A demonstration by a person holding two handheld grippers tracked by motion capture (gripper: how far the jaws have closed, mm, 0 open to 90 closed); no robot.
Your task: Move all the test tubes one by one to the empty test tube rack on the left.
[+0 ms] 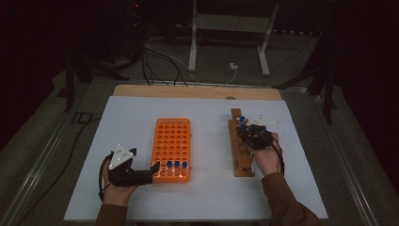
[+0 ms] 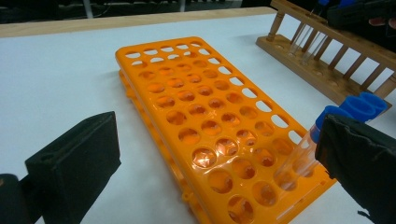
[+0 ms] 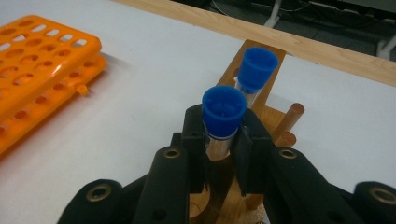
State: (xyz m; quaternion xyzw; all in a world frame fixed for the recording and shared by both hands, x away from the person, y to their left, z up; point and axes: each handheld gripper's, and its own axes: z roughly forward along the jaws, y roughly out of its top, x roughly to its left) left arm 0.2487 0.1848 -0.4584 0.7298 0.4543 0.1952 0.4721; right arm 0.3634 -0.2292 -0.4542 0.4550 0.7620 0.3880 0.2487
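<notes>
Right tongs [image 3: 223, 140] clamped on blue-capped tube [image 3: 223, 112] standing in wooden rack [image 3: 261, 107], left tongs [image 2: 215, 158] gaping empty astride orange rack [image 2: 196, 112] on bench [image 1: 141, 197]

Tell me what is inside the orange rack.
The orange rack holds three blue-capped tubes in its near row; the other holes look empty. The left gripper hides that row's left end.

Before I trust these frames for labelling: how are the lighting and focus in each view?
High view: dim, dark surroundings, small detail soft. Left gripper view: bright, orange rack sharp, near jaws blurred. Right gripper view: well lit, the clamped blue-capped tube crisp, the right gripper slightly soft.
</notes>
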